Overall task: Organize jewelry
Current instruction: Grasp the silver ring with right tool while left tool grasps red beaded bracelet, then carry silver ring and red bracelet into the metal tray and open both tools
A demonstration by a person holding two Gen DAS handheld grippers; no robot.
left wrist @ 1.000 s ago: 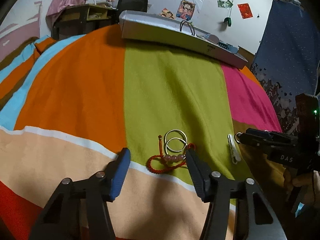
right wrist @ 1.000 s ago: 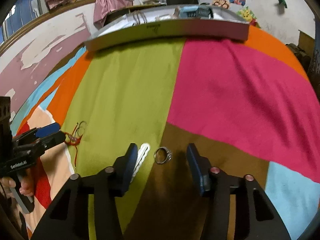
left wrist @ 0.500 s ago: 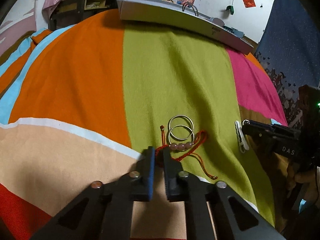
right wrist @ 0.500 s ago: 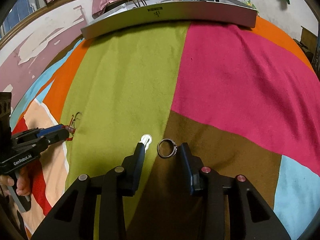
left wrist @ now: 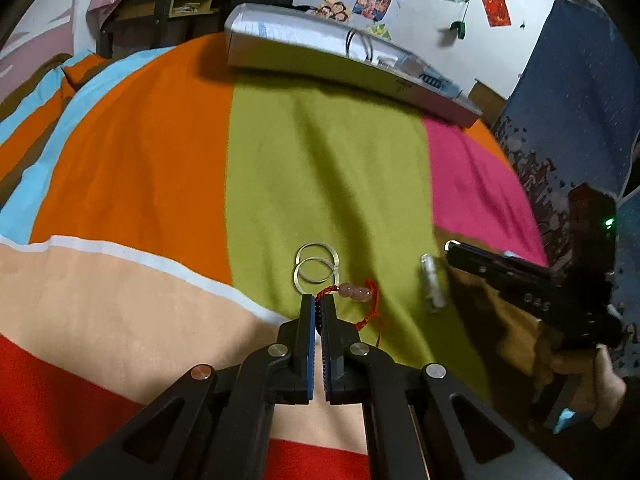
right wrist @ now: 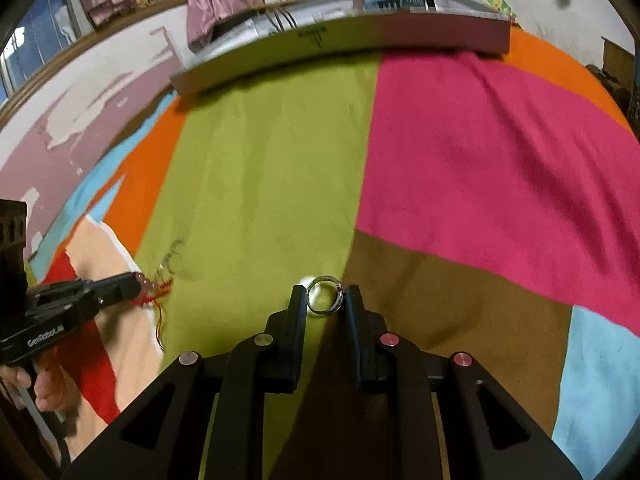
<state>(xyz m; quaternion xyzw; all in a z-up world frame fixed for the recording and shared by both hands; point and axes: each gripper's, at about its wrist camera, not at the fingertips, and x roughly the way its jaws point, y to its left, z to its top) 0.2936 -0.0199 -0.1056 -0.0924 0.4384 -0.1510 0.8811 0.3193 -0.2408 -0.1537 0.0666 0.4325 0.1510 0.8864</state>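
Observation:
My left gripper (left wrist: 318, 306) is shut on the red cord of a bracelet (left wrist: 356, 292) with pink beads, whose tail trails on the green stripe. Two silver hoops (left wrist: 316, 268) lie just beyond its tips. A white hair clip (left wrist: 432, 284) lies to the right, near my right gripper (left wrist: 451, 245). In the right wrist view my right gripper (right wrist: 325, 293) has its jaws closing on a small silver ring (right wrist: 339, 287), which stands upright with both pads touching it. The clip (right wrist: 305, 280) shows just behind. My left gripper (right wrist: 134, 280) holds the bracelet (right wrist: 158, 292) at far left.
A striped blanket (left wrist: 140, 152) covers the bed. A long grey box (left wrist: 360, 68) holding several items lies across the far side. Beyond it stand a desk (left wrist: 160, 12) and a chair. A blue curtain (left wrist: 580, 100) hangs on the right.
The left jaws went from wide open to shut on the bracelet's cord and drew it up and away from the hoops. The right jaws narrowed onto the ring, which now stands upright.

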